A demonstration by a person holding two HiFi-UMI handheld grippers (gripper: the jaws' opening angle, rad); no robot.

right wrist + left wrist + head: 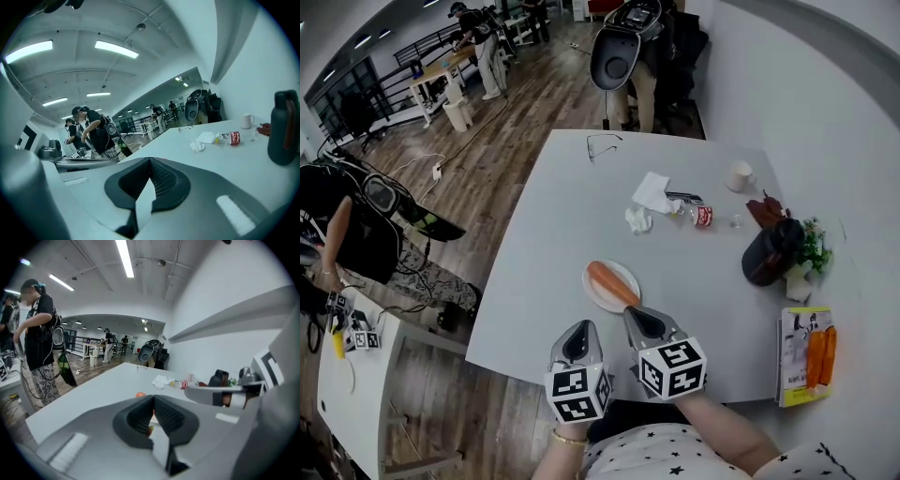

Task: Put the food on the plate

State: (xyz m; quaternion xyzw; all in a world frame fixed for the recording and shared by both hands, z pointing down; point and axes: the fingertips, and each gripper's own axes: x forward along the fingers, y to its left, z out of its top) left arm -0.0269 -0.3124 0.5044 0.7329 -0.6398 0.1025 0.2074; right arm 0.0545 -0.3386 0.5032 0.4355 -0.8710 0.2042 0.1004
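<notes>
A white table (pixel 694 281) is standing in an open workroom with a wood floor, and other people are working at benches further back. A small white plate (pixel 596 296) is sitting near the table's front edge, and a long orange piece of food (pixel 609 281) is lying across it. The right gripper (pixel 635 314) is hovering just at the plate's near rim, its jaws pressed together with nothing between them. The left gripper (pixel 581 327) is hanging just beside it, short of the plate, its jaws likewise closed and empty. Further back on the table, a crumpled tissue (pixel 653 192), a red-labelled bottle (pixel 698 215), a cup (pixel 740 175) and a black flask (pixel 771 251) are sitting well apart from the plate.
</notes>
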